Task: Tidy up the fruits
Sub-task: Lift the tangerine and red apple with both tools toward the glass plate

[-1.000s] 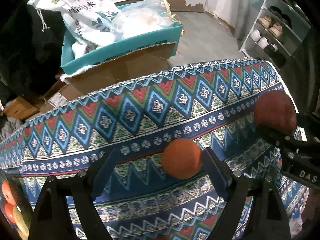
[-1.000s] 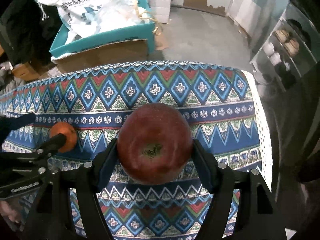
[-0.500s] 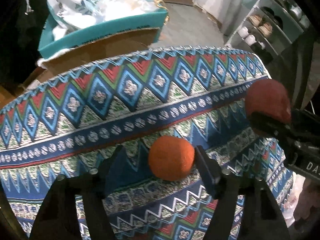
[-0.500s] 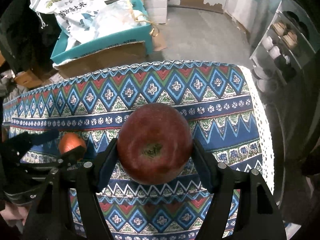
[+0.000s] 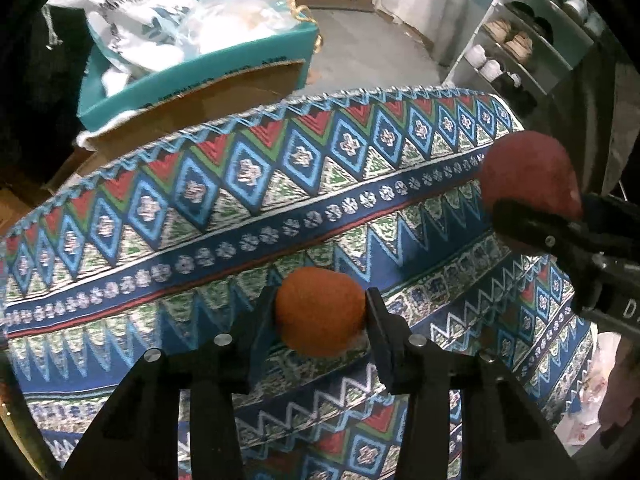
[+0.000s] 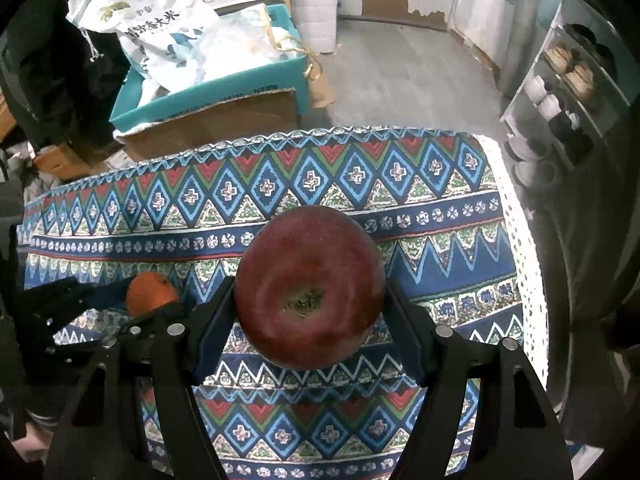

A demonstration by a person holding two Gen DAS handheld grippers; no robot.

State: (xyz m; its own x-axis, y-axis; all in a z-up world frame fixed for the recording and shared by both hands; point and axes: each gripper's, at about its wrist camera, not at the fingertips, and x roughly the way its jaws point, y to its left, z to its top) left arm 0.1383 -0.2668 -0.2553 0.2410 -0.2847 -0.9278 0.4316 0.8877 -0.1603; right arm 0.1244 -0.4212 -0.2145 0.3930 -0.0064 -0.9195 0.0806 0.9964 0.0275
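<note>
Left tongs [image 5: 320, 316] just closed on the orange [image 5: 318, 310]; right tongs [image 6: 310, 304] clamp the apple [image 6: 310, 286]. Both fruits ready to move off the bench [image 6: 440, 184].

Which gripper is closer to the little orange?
Left. The left gripper is shut on the orange, pads on both its sides. The right gripper is off to the side, holding the red apple.
</note>
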